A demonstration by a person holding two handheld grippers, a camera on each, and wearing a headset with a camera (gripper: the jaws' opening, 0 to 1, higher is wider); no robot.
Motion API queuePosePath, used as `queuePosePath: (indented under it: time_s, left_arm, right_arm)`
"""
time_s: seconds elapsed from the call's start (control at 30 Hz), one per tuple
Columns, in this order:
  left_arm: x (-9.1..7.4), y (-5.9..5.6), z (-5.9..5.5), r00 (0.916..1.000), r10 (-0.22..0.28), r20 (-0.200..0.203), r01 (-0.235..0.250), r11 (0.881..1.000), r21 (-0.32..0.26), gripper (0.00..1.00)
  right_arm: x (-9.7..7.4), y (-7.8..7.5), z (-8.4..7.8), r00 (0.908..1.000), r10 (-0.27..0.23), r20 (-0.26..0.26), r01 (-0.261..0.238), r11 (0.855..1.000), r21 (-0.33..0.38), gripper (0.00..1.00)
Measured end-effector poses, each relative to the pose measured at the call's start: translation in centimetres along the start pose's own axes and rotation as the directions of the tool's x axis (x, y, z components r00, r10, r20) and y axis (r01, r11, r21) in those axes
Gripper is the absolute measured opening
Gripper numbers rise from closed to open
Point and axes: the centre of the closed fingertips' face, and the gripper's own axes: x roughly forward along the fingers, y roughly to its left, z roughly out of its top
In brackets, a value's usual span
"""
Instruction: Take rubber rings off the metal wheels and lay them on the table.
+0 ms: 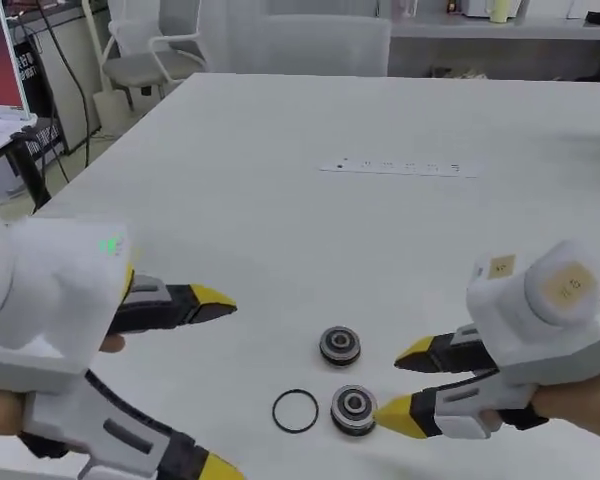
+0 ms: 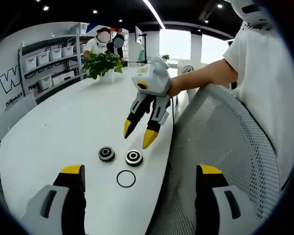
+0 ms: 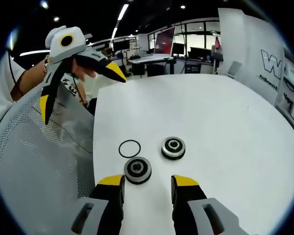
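I have my right gripper (image 1: 400, 385) part-open just beside the near wheel (image 1: 354, 409), a loose rubber ring (image 1: 295, 411) on the bench (image 1: 280, 200), and my left gripper (image 1: 220, 385) spread wide.

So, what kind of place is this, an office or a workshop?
Probably an open-plan office or lab rather than a workshop: a large white table, shelves of storage bins along one wall, desks with monitors further back, and a mesh office chair.
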Motion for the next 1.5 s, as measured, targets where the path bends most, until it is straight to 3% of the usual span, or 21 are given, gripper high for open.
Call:
queuePosePath:
  time_s: [0.1,0.23,0.33,0.43,0.47,0.63,0.73,0.83,1.0,1.13,1.3,1.5]
  left_arm:
    - [0.9,0.8,1.5,0.9997,0.006,0.024,-0.006,1.000,0.013,0.92]
    - [2.1,1.7,2.1,0.9996,0.006,0.029,-0.007,0.999,0.043,0.86]
    - [3.4,2.2,2.5,0.9983,0.001,0.058,-0.005,0.998,0.058,0.82]
    - [5.0,2.7,2.1,0.9983,0.001,0.059,-0.003,0.999,0.047,0.76]
    - [5.6,2.7,1.6,0.9991,-0.003,0.042,0.001,0.999,0.042,0.72]
    - [7.6,1.7,0.2,0.9991,-0.043,0.003,0.043,0.998,0.038,0.63]
    - [8.6,1.3,-0.2,0.9992,-0.040,0.000,0.040,0.997,0.062,0.50]
    - [9.4,1.0,-0.7,0.9991,-0.042,0.004,0.042,0.996,0.074,0.45]
    - [10.0,1.0,-1.5,0.9988,-0.049,0.000,0.049,0.995,0.082,0.38]
    - [10.5,1.6,-2.2,0.9990,-0.043,0.006,0.043,0.999,0.008,0.33]
    - [10.9,1.9,-2.9,0.9995,-0.030,-0.004,0.030,0.999,0.017,0.23]
    - [11.6,1.8,-3.3,0.9991,-0.036,-0.022,0.036,0.999,0.020,0.19]
  right_arm:
    - [0.1,0.2,0.0,1.0000,0.005,0.006,-0.005,1.000,0.002,0.35]
    - [0.3,0.4,-0.4,0.9999,0.011,-0.011,-0.011,1.000,-0.019,0.34]
    - [0.4,0.5,-0.6,0.9996,0.014,-0.023,-0.015,1.000,-0.026,0.34]
    - [0.5,0.4,-0.9,0.9994,0.015,-0.030,-0.016,1.000,-0.027,0.34]
    - [0.6,0.5,-0.9,0.9994,0.016,-0.032,-0.017,0.999,-0.027,0.34]
    - [0.9,0.6,-1.4,0.9985,0.024,-0.050,-0.025,0.999,-0.029,0.34]
    - [1.1,0.9,-1.6,0.9977,0.035,-0.058,-0.037,0.999,-0.030,0.33]
    - [1.2,1.1,-1.8,0.9968,0.045,-0.065,-0.047,0.998,-0.028,0.33]
    - [1.3,1.3,-1.6,0.9971,0.056,-0.052,-0.057,0.998,-0.020,0.33]
    - [1.4,1.3,-1.7,0.9967,0.058,-0.057,-0.060,0.998,-0.023,0.32]
    - [1.5,1.3,-1.8,0.9964,0.059,-0.061,-0.061,0.998,-0.025,0.32]
    - [1.5,1.4,-1.8,0.9961,0.064,-0.061,-0.065,0.998,-0.026,0.31]
